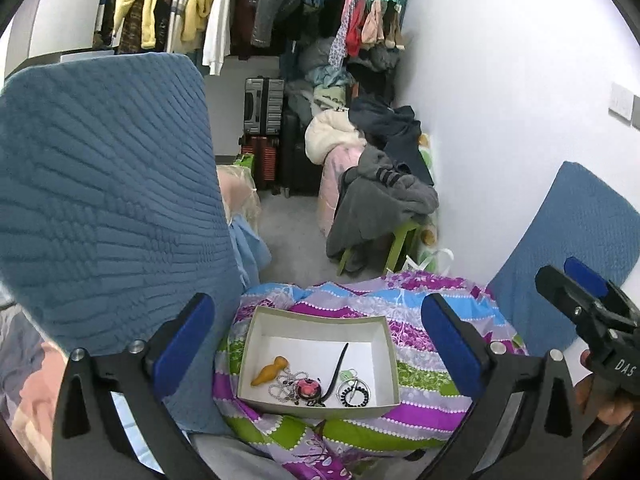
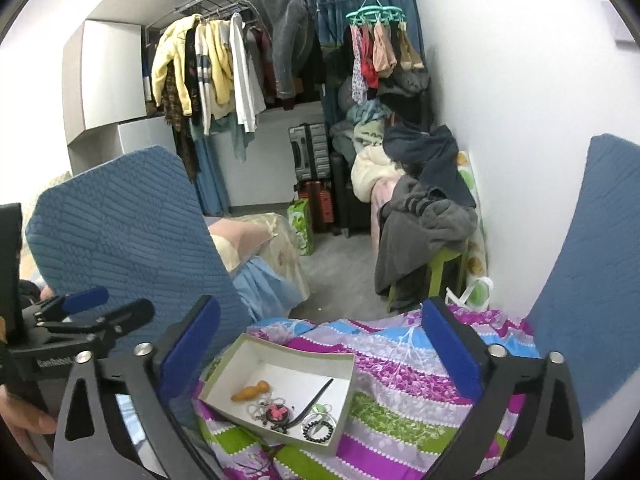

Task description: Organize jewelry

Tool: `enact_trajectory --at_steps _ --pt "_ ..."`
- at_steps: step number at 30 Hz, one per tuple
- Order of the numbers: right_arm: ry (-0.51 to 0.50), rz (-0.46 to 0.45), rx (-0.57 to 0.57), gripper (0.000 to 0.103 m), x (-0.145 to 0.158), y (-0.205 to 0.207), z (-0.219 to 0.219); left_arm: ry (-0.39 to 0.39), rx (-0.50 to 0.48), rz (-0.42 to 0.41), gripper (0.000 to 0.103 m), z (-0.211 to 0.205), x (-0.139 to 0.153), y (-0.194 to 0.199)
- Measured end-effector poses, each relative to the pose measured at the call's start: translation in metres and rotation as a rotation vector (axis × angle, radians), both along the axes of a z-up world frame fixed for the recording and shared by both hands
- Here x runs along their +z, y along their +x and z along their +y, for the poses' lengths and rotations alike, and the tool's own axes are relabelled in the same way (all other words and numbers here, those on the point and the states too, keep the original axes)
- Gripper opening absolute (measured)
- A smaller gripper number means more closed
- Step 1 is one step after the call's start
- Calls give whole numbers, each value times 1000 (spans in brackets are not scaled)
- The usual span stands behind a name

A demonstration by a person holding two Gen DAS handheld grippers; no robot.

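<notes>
**Jewelry gathered in an open box on a patterned quilt, both grippers spread above it**

A quilt (image 1: 420,396) in purple, green, blue and white stripes is covering the nearest surface, bunched into folds. An open shallow white box (image 1: 256,344) is sitting on it, slightly tilted in the right wrist view.

Inside the box, toward its near wall, the jewelry is lying together: an orange bulb-shaped piece (image 1: 271,371) at the left, a tangle of silver bead chain (image 1: 282,390) beside it, a round pink-and-black pendant (image 1: 310,390) touching the chain, a long black curved stick (image 1: 338,370) leaning across, and a dark beaded ring (image 1: 354,393) at the right. The far half of the box floor is showing bare.

The left gripper (image 1: 318,344) is hovering over the box with its blue pads spread wide and nothing between them; the right gripper (image 2: 318,344) is likewise gaping wide, pinching nothing. Each is showing at the edge of the other's view, a hand behind it.

Two blue quilted cushions (image 1: 100,200) are standing upright, one at either side of the quilt. Beyond them, grey floor is leading to a green stool (image 2: 444,268) draped in grey clothing, stacked suitcases (image 2: 312,152), heaped garments against the white wall, and a rack of hanging clothes (image 2: 208,64) with a teal clip hanger (image 2: 376,14).
</notes>
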State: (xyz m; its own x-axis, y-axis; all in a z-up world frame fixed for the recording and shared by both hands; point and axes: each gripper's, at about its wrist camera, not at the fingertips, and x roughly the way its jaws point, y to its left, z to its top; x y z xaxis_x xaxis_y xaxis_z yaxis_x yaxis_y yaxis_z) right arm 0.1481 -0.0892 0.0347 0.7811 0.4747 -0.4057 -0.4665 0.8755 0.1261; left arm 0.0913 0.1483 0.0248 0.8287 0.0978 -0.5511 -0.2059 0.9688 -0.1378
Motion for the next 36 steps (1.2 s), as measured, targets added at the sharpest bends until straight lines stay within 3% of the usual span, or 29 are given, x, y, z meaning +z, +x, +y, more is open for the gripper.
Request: enact_trajectory --at_steps 9,23,36 --pt "-10 8 -20 103 -26 -33 -2 19 42 31 103 -6 -17 -21" --pt "-76 129 -76 103 -90 -36 -1 40 21 90 103 -12 -56 -24" --pt "-101 174 -153 103 -116 -43 -8 41 16 193 103 -13 -92 -23"
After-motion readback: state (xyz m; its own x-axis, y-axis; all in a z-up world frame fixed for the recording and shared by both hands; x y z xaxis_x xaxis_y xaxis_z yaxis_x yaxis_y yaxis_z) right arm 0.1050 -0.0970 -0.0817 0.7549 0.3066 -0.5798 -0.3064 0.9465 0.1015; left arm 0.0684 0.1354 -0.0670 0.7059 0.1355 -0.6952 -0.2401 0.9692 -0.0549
